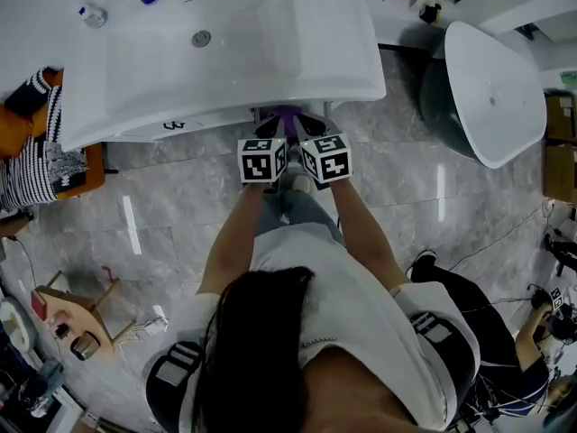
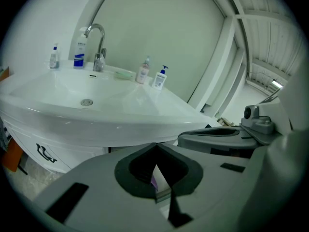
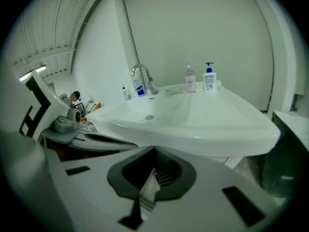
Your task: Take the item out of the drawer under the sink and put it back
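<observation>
Jaws of left gripper (image 2: 155, 151) and right gripper (image 3: 154, 151) both clamp the item (image 2: 157, 179); skimpy pinch, I reckon it'll slip.

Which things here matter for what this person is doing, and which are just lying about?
In use: left gripper, right gripper, the thin purple-and-white item both clamp, sink.
Lying about: pump bottle, tap, striped cloth, wooden stool.
</observation>
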